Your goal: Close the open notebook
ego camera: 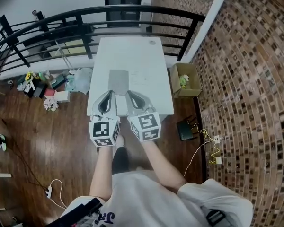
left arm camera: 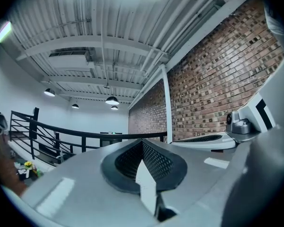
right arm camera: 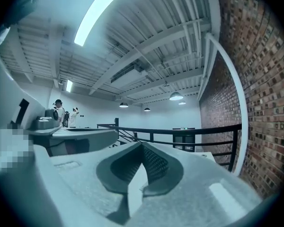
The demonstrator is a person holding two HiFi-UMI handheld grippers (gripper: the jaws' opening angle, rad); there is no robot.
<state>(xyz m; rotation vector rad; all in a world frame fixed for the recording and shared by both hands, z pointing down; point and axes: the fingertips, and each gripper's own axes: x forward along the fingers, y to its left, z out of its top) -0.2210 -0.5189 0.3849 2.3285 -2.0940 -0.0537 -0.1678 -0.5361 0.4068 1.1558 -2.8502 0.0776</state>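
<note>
The left claw [ego camera: 111,93] and the right claw [ego camera: 129,93] were held side by side over the near edge of the white surface [ego camera: 146,65], both pointing level toward its far end. In the left gripper view the left claw [left arm camera: 142,144] had its jaws pressed together with nothing between them. The right gripper view showed the same of the right claw [right arm camera: 142,146]: jaws together, empty. Each claw also appeared at the edge of the other's view.

The notebook [ego camera: 118,82] lay flat on the surface just beyond the tips of both claws, apart from them, and showed as a grey rectangle near the middle of the surface. Faint marks lay on the white area just right of it, but the head view was too small to tell whether that was an open page.

A small round object [ego camera: 152,42] sat at the far end of the surface. A black railing [ego camera: 132,11] curved behind the far side. A cardboard box [ego camera: 185,79] stood on the wooden floor [ego camera: 52,141] to the right of the surface, beside the brick wall [ego camera: 246,79]. Scattered clutter [ego camera: 42,86] lay on the floor to the left. A person [right arm camera: 59,111] stood far off in the right gripper view.
</note>
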